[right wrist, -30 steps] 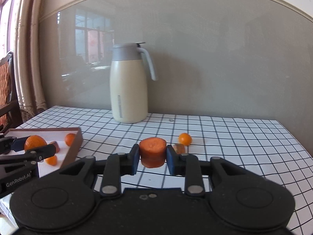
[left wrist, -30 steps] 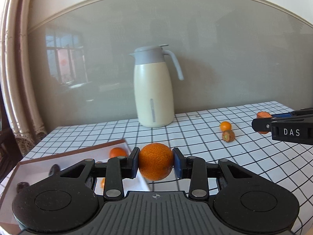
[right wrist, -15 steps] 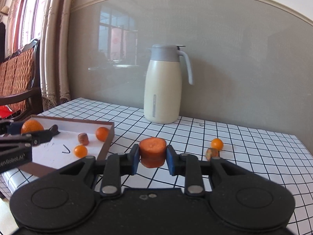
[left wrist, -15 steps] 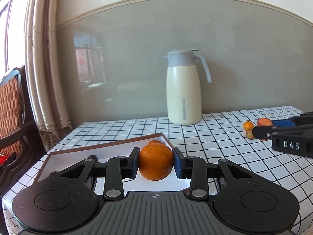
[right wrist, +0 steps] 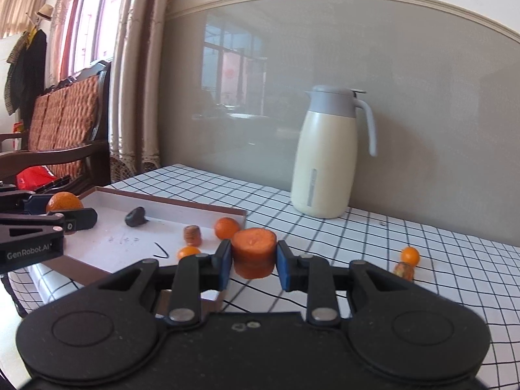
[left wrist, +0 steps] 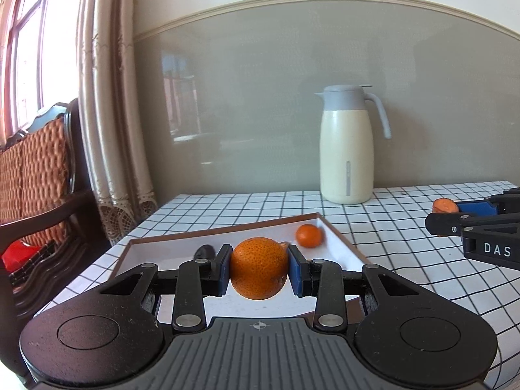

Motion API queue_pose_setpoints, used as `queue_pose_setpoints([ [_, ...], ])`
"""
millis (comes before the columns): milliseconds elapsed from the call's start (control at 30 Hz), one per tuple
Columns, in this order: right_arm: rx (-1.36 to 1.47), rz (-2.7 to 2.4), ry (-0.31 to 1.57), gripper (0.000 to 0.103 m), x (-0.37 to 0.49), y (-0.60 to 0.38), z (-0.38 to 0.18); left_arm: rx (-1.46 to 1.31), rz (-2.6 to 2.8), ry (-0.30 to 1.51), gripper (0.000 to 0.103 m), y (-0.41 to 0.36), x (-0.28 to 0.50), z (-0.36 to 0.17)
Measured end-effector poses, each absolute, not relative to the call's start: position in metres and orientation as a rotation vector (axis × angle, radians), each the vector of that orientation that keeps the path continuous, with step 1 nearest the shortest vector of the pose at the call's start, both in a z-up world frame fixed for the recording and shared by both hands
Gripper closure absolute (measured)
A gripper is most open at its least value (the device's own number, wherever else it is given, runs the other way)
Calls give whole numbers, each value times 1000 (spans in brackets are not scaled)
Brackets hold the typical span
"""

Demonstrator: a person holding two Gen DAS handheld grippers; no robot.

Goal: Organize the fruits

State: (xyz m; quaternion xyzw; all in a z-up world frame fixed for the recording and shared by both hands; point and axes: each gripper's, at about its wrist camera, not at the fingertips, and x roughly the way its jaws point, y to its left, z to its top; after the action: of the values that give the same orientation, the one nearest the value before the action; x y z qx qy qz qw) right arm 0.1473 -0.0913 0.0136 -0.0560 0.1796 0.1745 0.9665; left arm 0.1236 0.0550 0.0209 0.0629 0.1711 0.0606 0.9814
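Both grippers have travelled leftward across the checked tablecloth (right wrist: 373,227) since the earlier frames, so that the shallow brown-rimmed tray (left wrist: 227,227), formerly off to the side, now lies directly ahead of the left gripper (left wrist: 259,268) and at the near left of the right gripper (right wrist: 253,255). Neither grip has altered in that interval. Left gripper: jaws narrowly parted and clamped on a whole orange (left wrist: 259,268), pads bearing on its two sides at the widest girth, the fruit held above the tray's white floor. Right gripper: jaws set closer, clamped on a short orange cylinder, apparently a carrot chunk (right wrist: 253,253), held upright by its curved flanks with the cut face up, over the tablecloth just beside the tray's right rim. Already in the tray: a small mandarin (right wrist: 227,228), a smaller orange fruit (right wrist: 188,252), a brown stub (right wrist: 191,234) and a dark lump (right wrist: 136,216). Outstanding on the cloth, well to the right: one small orange fruit (right wrist: 410,255) touching a brownish stub (right wrist: 403,269). A cream jug (right wrist: 325,159) stands at the rear, well apart from the work. Handling assessment: the orange is judged light, round and firm-skinned, liable to roll on release, and best set down low. The chunk is judged stiff, possibly slick at its cut faces; the present flank hold appears sound.
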Motion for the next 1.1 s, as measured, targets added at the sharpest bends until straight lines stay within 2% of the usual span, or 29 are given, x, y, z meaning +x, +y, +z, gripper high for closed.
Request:
queue_pose_setpoints([
  [1100,-167,481,339,83,154,-6,8,58,282,349,67,151,123,12],
])
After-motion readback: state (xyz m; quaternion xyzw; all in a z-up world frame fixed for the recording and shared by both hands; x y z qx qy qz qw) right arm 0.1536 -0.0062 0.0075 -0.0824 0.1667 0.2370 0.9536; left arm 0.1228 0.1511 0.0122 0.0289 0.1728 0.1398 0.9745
